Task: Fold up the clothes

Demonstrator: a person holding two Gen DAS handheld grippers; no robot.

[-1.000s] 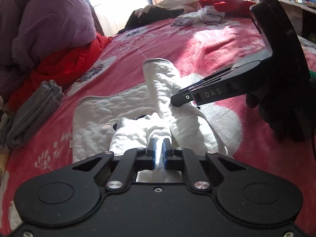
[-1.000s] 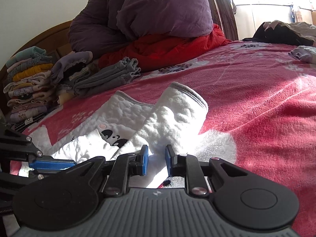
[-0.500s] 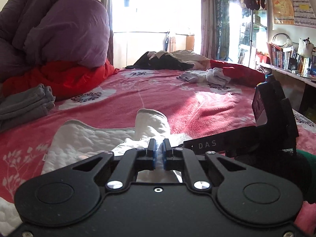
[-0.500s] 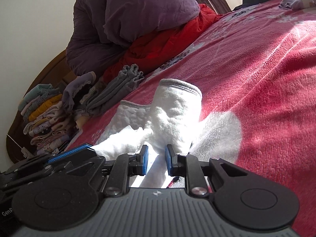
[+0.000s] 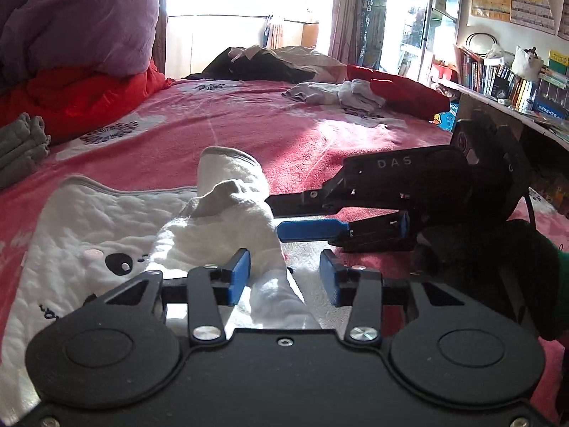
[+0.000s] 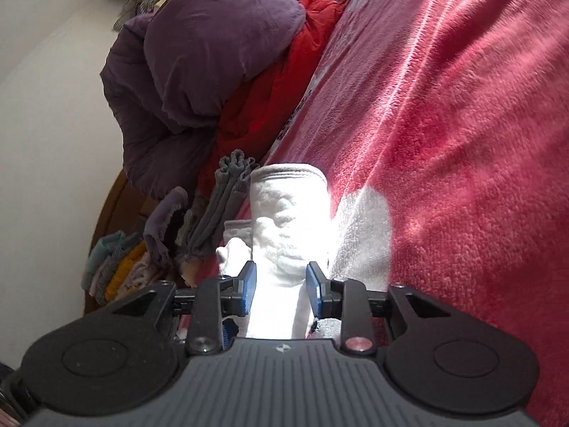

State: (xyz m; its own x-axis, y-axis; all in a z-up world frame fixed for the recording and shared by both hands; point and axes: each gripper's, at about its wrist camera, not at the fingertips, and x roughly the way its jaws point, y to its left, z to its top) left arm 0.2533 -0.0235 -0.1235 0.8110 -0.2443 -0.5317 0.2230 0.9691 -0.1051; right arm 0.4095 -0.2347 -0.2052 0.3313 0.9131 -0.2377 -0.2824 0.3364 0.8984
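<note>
White quilted garment (image 5: 106,235) lies on the pink blanket (image 5: 284,131), centre of the left wrist view, body spread toward 9 o'clock. One sleeve (image 5: 231,178) is bunched and stands up toward 12 o'clock, not yet laid flat. Fold looks only begun: sleeve to settle, body to fold, then stack. Folded pile (image 6: 117,267) at 9 o'clock in the right wrist view suggests other pieces are done; loose clothes (image 5: 334,92) far off at 1 o'clock are still to do.

Left gripper (image 5: 284,275): jaws apart, a ridge of white cloth between them, pads not pressing it. Right gripper (image 6: 281,284): jaws apart, sleeve between, no clamp visible.

Against the earlier frames: left jaws were clamped on the cloth, and both pairs have just been opening. Right wrist view now tilts hard. Sleeve sits lower, slumped.
</note>
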